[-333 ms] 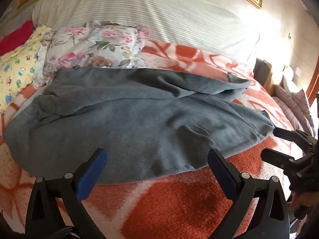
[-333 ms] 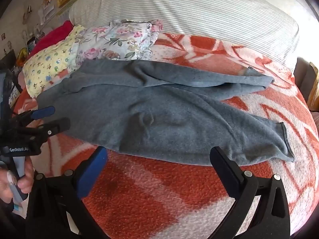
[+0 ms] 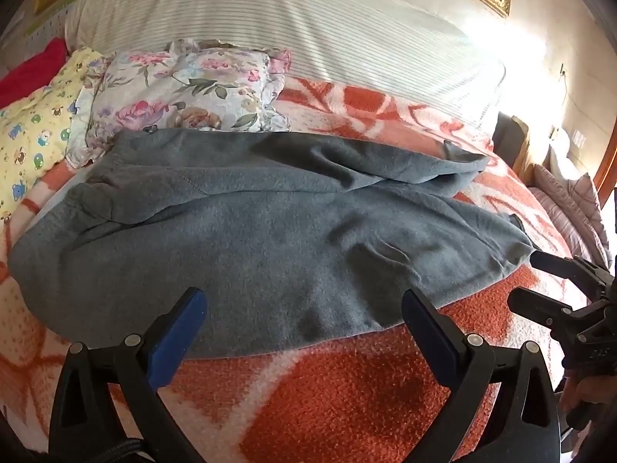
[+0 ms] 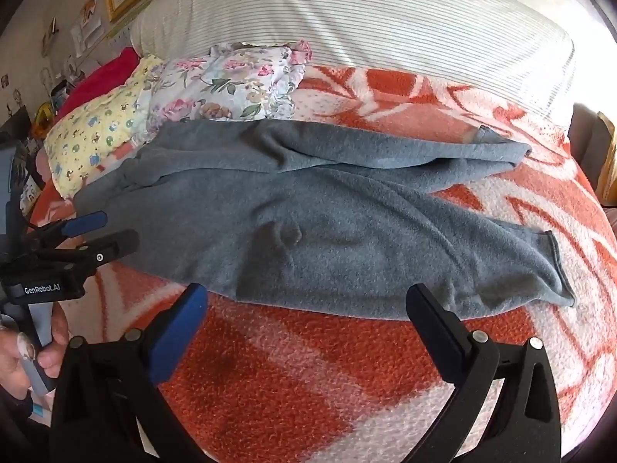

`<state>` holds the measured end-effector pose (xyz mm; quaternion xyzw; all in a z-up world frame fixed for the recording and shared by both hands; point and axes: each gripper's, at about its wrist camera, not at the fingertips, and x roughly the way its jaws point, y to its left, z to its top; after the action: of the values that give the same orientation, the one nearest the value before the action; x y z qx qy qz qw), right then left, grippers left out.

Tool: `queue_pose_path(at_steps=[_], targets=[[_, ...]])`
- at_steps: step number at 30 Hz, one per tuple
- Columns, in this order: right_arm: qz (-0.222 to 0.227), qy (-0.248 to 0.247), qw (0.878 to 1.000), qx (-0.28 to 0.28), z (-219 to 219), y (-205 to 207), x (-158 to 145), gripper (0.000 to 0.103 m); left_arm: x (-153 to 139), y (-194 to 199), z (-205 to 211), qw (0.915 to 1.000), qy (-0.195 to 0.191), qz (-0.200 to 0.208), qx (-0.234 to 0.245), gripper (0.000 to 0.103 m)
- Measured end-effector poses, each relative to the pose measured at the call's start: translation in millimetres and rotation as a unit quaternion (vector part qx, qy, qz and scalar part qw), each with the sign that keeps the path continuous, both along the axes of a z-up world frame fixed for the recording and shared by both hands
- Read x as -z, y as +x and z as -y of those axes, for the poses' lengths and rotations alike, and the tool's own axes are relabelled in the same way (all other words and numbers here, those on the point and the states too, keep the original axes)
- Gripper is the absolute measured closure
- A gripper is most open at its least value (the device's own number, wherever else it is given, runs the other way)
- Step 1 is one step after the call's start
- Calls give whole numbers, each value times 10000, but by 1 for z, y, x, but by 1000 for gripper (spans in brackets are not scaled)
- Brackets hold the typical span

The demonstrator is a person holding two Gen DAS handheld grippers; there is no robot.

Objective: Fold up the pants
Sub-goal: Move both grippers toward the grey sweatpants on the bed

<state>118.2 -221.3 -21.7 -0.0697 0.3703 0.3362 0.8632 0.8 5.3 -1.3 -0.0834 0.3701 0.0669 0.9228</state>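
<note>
— What's the room?

— A bedroom: a bed under an orange-and-white blanket [image 3: 347, 397], a striped bolster [image 3: 308, 27] along the head, gilt picture frames on the wall above. A floral pillow [image 3: 185, 92], a yellow pillow [image 3: 31, 131] and a red one [image 3: 31, 69] sit at the far left.

— And the pants?

— The pants [image 3: 270, 239] lie flat across the blanket, waist to the left by the floral pillow, legs running right. The far leg is rumpled and partly lapped over the near one.

— How are the hands posed?

— Both are held low at the near edge of the bed, pointing across it. The left claw [image 3: 304, 320] hovers just above the near edge of the pants around the seat, jaws spread wide, gripping nothing. The right claw [image 4: 308, 308] hangs over the near leg, jaws equally wide and empty. In the left view the right one appears side-on close to the near hem; whether a tip touches the cloth there I cannot tell.

— Anything hard to make out?

— Glare washes out the right end of the bolster. The red pillow is cut by the frame. In the right view, the fingers [image 4: 50, 351] of the left hand show around its handle; the rest is cut off.
</note>
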Motion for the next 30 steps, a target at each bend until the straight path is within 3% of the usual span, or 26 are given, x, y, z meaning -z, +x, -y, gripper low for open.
queue_pose_path(at_steps=[30], targets=[[-191,230,9991,303,33,13,10,0,1,6,12,9994,-21,-135,321,2]])
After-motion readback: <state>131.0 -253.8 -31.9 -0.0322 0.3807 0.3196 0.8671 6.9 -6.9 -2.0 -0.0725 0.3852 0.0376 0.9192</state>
